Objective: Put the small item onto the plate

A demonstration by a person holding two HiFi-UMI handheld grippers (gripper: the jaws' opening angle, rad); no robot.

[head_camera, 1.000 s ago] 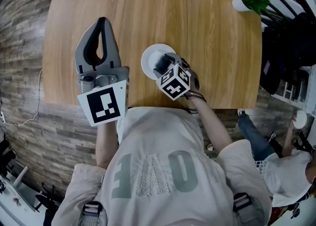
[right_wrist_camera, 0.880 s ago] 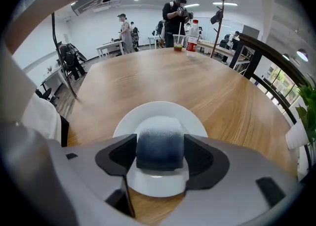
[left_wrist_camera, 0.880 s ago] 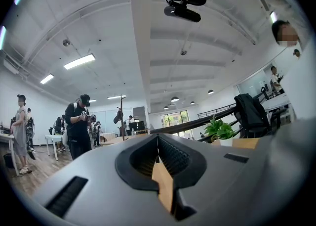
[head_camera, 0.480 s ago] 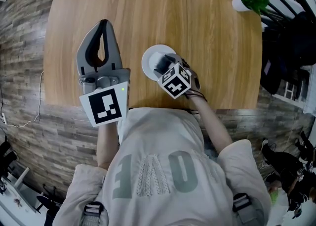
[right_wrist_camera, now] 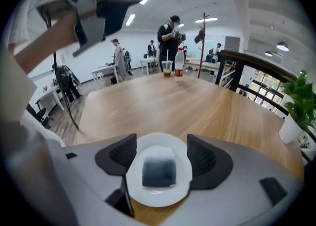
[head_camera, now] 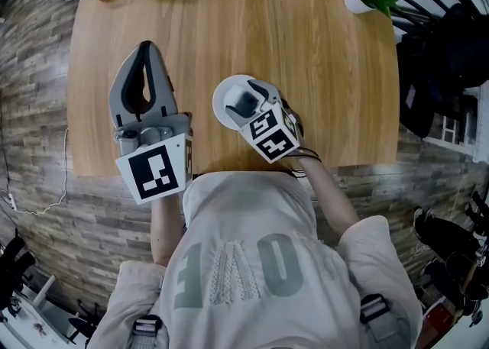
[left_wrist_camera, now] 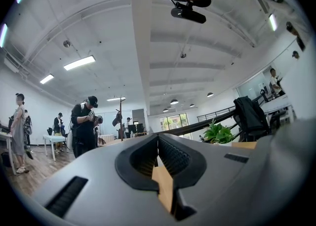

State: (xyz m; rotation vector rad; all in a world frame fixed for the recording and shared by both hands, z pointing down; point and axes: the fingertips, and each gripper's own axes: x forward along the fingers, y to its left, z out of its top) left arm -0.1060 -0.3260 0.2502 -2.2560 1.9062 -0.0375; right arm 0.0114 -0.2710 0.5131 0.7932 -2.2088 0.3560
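Head view hides a lot of the action: the right gripper (head_camera: 246, 97) and its marker cube (head_camera: 269, 134) cover a good chunk of the white plate (head_camera: 222, 100), and the small item (head_camera: 243, 102) is just a dark smudge there. The right gripper view is way clearer. A smooth round plate sits on the grainy wooden table (right_wrist_camera: 163, 106) with the squarish dark item, pale along its upper edge, lying mid-plate, and the ribbed black pads (right_wrist_camera: 123, 152) are spread wide either side, clear of it; the left gripper (head_camera: 145, 46) sits off to the plate's left, jaws pinched together on nothing. Versus half a second back, basically nothing's changed — the whole picture just slid a bit.
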